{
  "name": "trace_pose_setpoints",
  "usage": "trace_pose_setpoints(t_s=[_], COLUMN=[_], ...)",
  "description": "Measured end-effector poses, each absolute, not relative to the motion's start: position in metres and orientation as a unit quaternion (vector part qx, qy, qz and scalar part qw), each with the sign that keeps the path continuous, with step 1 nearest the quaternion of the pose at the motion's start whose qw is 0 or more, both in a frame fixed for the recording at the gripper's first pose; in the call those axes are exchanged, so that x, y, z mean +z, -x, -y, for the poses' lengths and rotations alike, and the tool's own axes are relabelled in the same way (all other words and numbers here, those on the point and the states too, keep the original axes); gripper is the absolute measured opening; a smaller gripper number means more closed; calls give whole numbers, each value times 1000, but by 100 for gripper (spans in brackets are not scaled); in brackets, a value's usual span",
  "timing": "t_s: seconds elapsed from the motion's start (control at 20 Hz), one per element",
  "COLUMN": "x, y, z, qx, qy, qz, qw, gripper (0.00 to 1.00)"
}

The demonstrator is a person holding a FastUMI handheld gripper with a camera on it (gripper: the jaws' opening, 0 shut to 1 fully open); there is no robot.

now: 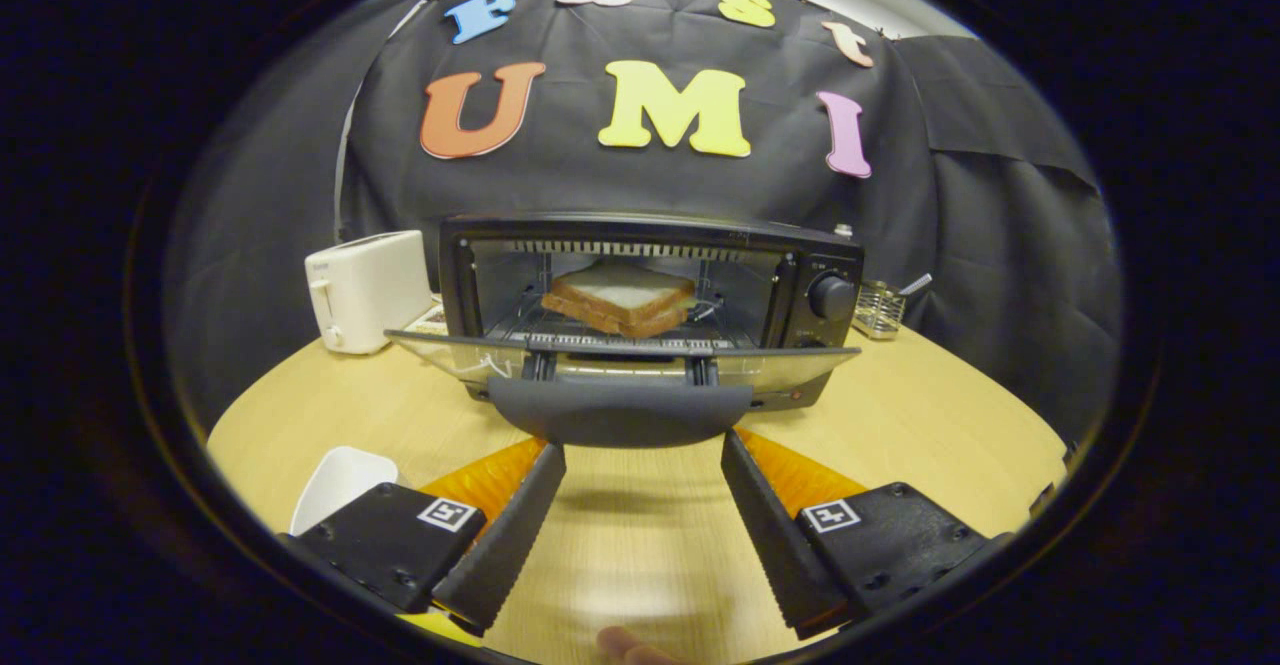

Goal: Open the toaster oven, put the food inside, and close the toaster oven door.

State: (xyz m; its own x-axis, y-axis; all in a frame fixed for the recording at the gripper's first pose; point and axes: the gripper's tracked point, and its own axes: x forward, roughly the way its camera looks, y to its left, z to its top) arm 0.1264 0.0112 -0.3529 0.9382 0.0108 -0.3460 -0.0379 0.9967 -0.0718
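A black toaster oven stands on the wooden table with its glass door folded down flat toward me. A sandwich of white bread lies on the wire rack inside. The door's dark handle juts out over the table just ahead of my fingertips. My gripper is open, its fingers spread a little wider than the handle's middle and nothing held between them. The tips sit just under and in front of the handle, not touching it as far as I can see.
A white pop-up toaster stands left of the oven. A small wire holder sits right of it. A white dish lies near my left finger. A fingertip of the person shows below the gripper. Bare tabletop spreads around.
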Motion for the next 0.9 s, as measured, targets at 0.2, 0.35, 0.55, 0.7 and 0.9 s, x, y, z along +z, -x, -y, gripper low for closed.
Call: trace_pose_setpoints(t_s=[0.2, 0.35, 0.55, 0.7, 0.9], x=[-244, -138, -63, 3, 72], y=[-144, -117, -74, -35, 14], z=[-19, -23, -24, -11, 6], qx=[32, 29, 39, 30, 16], qy=[65, 78, 54, 55, 50], qz=[-95, -21, 2, 28, 67], qw=[993, 996, 998, 998, 996], gripper=[100, 100, 100, 100, 100])
